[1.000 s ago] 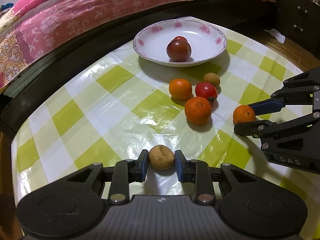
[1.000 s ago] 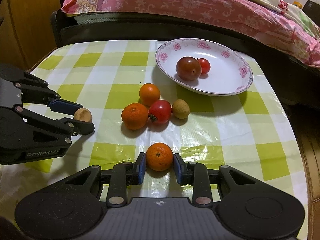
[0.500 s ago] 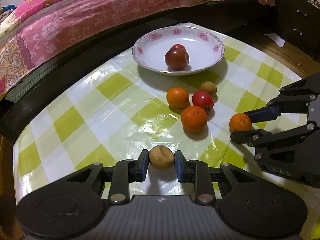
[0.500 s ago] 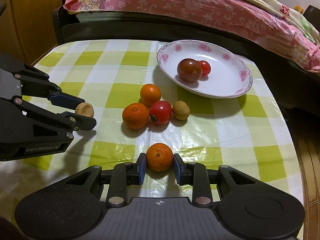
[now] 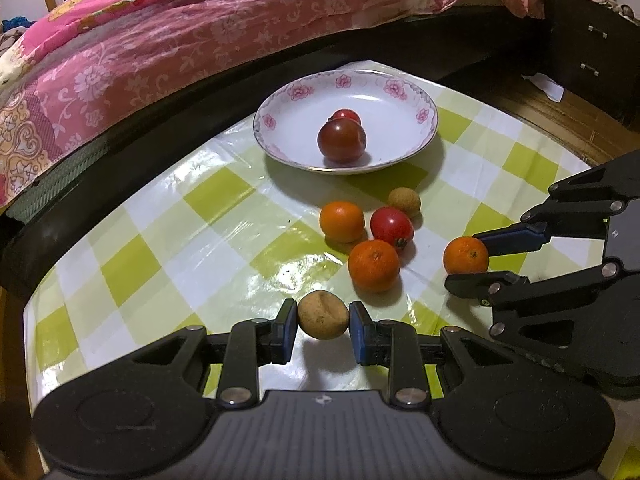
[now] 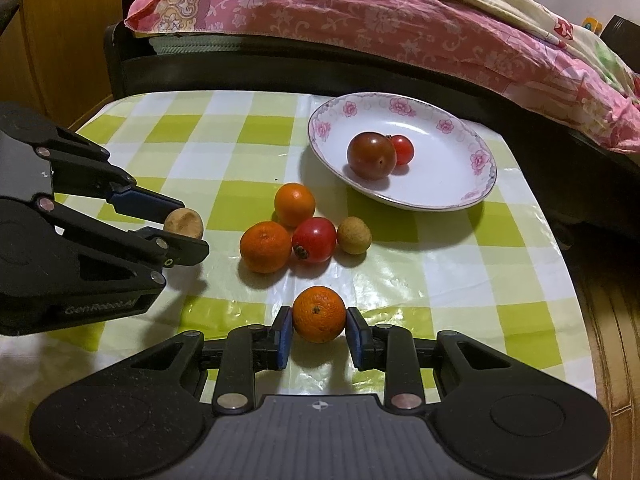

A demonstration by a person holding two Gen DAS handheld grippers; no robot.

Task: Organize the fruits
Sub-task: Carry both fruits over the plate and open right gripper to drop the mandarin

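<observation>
Fruit sits pinched in both tongs at the bottom centre of each wrist view: the left gripper [image 5: 323,322] has its blue pads closed to the sides of a small brown fruit [image 5: 323,315], and the right gripper [image 6: 319,326] is closed the same way on a small orange [image 6: 319,314]. Each is held level and seems lifted clear of the checked tablecloth [image 6: 460,280], judging by the shadows underneath, probably so both can be carried to the dish together. Printed on the side of the left gripper, at the left edge of the right wrist view, is white lettering that seems to read "GenRobot.AI"; the markings on the right gripper's body are too small to read. Just beyond the grippers, mid-frame, four loose pieces lie bunched together on the cloth: a large orange [image 6: 265,247], a red tomato [image 6: 315,239], a second orange [image 6: 295,204] and a small tan fruit [image 6: 354,235], apparently waiting their turn. Farther back, toward the upper right of the right wrist view, the flowered white plate [image 6: 460,196] already holds a dark tomato [image 6: 371,155] with a small red tomato [image 6: 403,149] touching it behind. A bed with pink floral bedding [image 6: 400,28] fills the top.
</observation>
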